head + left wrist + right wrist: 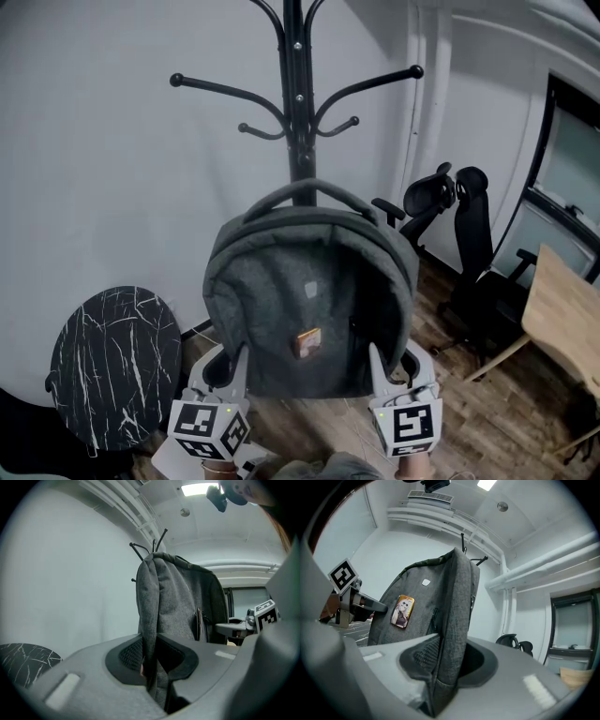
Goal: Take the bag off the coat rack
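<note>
The pale wall fills the head view behind everything. Against it, at 12 o'clock from the picture's centre, stands the black coat rack, its curved hooks spreading to 10 and 2 o'clock.

The grey bag sits dead centre in front of the rack's pole. Its top handle arches across the pole, below the upper hooks. No view shows whether the handle is caught on a lower hook.

At 8 o'clock there is a round black table with white marble veining, tilted toward you. At 3 o'clock two black office chairs stand on the wood floor, and a wooden desk edges in just below them at the right edge.

Your left gripper is at 7 o'clock, at the bag's lower left corner. In its own view its jaws are clamped on a fold of the bag's fabric edge. Your right gripper is at 5 o'clock, at the lower right corner. Its jaws are likewise pressed onto the bag's side panel.

A small orange badge with a picture on it sits low on the bag's front, between your two grippers.
</note>
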A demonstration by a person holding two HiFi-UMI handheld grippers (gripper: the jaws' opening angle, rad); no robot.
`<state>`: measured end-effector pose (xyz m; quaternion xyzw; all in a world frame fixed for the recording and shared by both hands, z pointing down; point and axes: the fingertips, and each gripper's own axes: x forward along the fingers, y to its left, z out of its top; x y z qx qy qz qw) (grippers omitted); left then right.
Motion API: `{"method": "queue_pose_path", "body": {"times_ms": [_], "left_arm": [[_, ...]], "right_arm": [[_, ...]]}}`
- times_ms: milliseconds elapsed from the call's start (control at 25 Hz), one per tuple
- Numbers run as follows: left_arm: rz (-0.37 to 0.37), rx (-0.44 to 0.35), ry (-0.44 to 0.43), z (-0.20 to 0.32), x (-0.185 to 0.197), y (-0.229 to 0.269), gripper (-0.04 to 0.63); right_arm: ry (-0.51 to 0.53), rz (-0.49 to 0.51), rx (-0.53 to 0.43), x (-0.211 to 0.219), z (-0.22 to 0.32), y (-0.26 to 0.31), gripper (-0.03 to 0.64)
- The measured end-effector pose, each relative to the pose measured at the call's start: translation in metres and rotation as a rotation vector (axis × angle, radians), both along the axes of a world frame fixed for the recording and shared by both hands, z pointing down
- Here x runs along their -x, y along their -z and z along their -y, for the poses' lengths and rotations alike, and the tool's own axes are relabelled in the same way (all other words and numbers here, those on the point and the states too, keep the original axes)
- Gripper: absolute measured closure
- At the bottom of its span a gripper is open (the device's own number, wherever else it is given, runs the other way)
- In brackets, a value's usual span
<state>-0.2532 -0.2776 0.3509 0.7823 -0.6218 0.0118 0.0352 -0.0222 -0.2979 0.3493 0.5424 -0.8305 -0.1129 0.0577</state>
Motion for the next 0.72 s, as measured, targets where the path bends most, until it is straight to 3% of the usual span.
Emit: {"method": "queue_pose_path", "body": {"times_ms": [720], "left_arm": [[-0.016, 0.004, 0.059, -0.052, -0.050, 0.003, 0.532]], "right_arm": [[0.061, -0.018, 0.003, -0.048, -0.041, 0.006, 0.515]]}}
